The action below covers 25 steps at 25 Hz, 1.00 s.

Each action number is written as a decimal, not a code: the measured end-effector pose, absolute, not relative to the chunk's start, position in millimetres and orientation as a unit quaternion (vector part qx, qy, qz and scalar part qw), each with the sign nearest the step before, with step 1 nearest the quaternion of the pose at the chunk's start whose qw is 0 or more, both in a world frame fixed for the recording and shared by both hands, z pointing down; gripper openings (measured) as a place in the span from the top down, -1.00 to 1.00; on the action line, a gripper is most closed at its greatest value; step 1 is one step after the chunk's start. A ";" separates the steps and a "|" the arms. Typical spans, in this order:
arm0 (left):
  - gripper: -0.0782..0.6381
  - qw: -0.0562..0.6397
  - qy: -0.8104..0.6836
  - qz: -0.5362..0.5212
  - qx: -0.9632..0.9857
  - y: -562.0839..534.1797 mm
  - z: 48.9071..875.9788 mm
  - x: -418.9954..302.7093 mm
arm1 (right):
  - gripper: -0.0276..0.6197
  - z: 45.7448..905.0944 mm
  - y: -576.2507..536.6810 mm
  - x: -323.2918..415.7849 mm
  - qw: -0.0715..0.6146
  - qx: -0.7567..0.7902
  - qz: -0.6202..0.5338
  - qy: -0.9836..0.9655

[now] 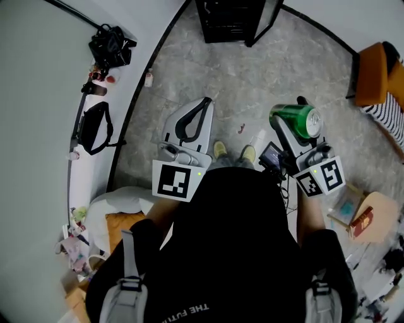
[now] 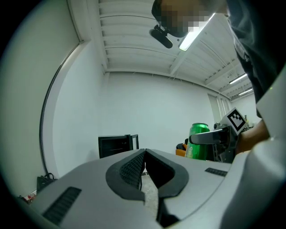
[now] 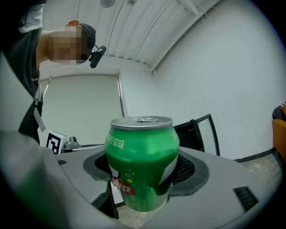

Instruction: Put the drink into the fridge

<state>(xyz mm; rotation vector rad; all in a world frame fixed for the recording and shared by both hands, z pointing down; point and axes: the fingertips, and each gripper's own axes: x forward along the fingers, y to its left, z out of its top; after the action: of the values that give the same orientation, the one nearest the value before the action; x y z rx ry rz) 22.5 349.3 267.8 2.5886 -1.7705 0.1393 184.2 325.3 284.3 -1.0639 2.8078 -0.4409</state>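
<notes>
Green aluminium drink can [image 3: 142, 165]: being grasped around its body by the right gripper [image 1: 297, 126] at 2 o'clock. Left gripper [image 2: 144, 154]: jaws pressing together, empty. Black open-doored fridge [image 1: 230, 19]: sitting at 12 o'clock, well apart.

Red "up" logo on green can [image 3: 142, 165]; "THE FUTU" on black shirt [image 1: 233, 252]

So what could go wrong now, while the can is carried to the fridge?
1. The right hand-held gripper holds the can low on its smooth sides; it might tilt or slip while walking.
2. The fridge door stands open on the right; the can could knock it going in. The left hand-held gripper, shut and empty, could steady it.
</notes>
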 end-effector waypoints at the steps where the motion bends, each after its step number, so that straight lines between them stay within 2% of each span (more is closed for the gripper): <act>1: 0.75 0.000 -0.565 0.043 0.824 350.1 267.6 17.2 | -0.13 283.8 325.7 180.2 0.055 -0.350 -0.145 0.924; 9: 0.75 -0.006 -0.570 0.035 0.821 360.1 266.6 -17.7 | -0.13 280.0 331.3 152.4 0.064 -0.355 -0.143 0.922; 25: 0.75 -0.004 -0.571 0.041 0.820 324.5 271.1 -28.9 | -0.13 281.5 291.1 136.9 0.068 -0.349 -0.147 0.923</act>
<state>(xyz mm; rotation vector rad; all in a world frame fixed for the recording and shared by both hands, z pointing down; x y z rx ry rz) -28.9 324.5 271.1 2.5825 -1.7968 0.1283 136.9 291.1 281.5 -1.0507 2.7812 -0.4434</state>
